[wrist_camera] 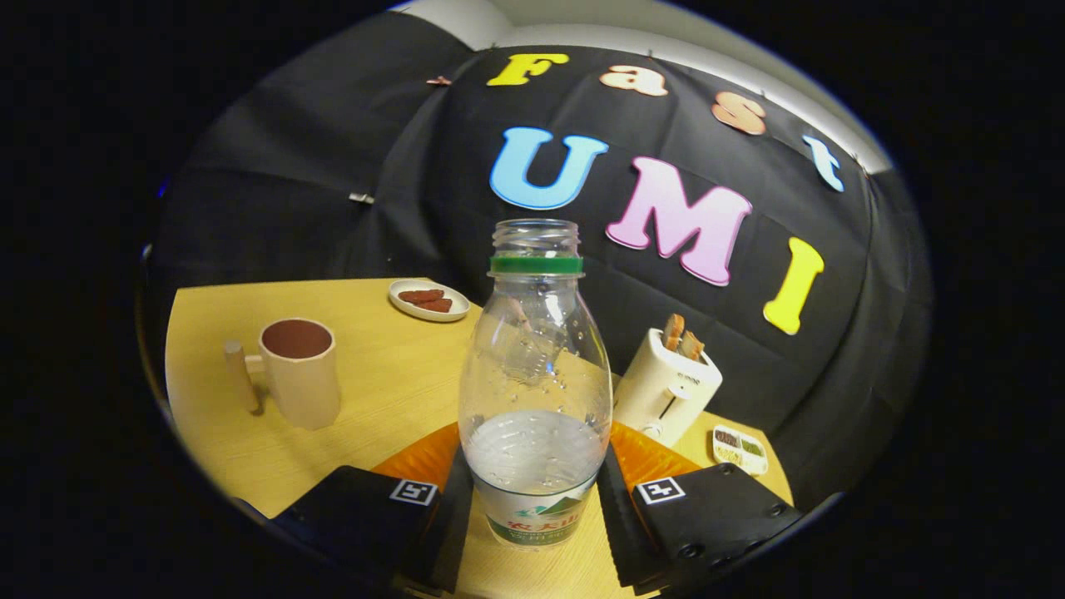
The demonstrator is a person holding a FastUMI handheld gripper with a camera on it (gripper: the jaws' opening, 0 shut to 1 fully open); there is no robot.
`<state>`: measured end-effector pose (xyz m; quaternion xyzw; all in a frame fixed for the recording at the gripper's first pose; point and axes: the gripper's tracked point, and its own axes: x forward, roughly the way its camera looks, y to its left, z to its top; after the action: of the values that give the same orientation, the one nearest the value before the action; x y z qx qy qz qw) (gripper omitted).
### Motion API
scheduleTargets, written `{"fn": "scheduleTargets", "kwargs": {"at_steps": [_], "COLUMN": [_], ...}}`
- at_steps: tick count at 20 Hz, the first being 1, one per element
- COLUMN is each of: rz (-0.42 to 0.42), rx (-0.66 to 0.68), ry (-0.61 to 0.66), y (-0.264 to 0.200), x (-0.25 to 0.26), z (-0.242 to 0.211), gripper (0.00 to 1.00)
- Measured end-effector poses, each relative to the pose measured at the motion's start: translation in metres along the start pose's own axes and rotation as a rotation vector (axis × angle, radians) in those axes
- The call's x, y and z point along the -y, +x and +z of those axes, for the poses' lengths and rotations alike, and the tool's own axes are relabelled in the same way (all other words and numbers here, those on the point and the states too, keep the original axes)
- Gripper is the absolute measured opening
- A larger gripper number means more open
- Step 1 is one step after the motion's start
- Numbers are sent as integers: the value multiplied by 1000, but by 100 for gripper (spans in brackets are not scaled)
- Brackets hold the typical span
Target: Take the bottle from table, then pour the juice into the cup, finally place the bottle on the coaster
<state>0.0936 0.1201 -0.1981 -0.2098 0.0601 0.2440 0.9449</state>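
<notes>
A clear plastic bottle stands upright between my fingers, uncapped, with a green ring at its neck and a little clear liquid in its lower part. My gripper is shut on the bottle, one black pad on each side of its labelled base. An orange coaster lies on the wooden table just behind and under the bottle, showing on both sides of it. Whether the bottle's base rests on it I cannot tell. A beige cup with a side handle and a brown inside stands beyond my left finger.
A white toaster with toast in it stands just beyond my right finger, close to the coaster. A small tray of food lies to its right by the table edge. A white plate with reddish pieces sits at the table's far side.
</notes>
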Motion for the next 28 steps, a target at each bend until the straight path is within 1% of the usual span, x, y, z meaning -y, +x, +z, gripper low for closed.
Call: {"fn": "scheduleTargets", "kwargs": {"at_steps": [7,10,13,19,25,28], "rz": [70,100,112,105,117,110], "rx": [21,13,1,-18,-34,-55], "ry": [-332,-428,-488,-632,-792,-895], "y": [27,38,44,60,63,65], "x": [-53,-69,-81,-83,-83,-79], "z": [31,28,26,30,28,24], "gripper": [71,71,71,72,71,71]}}
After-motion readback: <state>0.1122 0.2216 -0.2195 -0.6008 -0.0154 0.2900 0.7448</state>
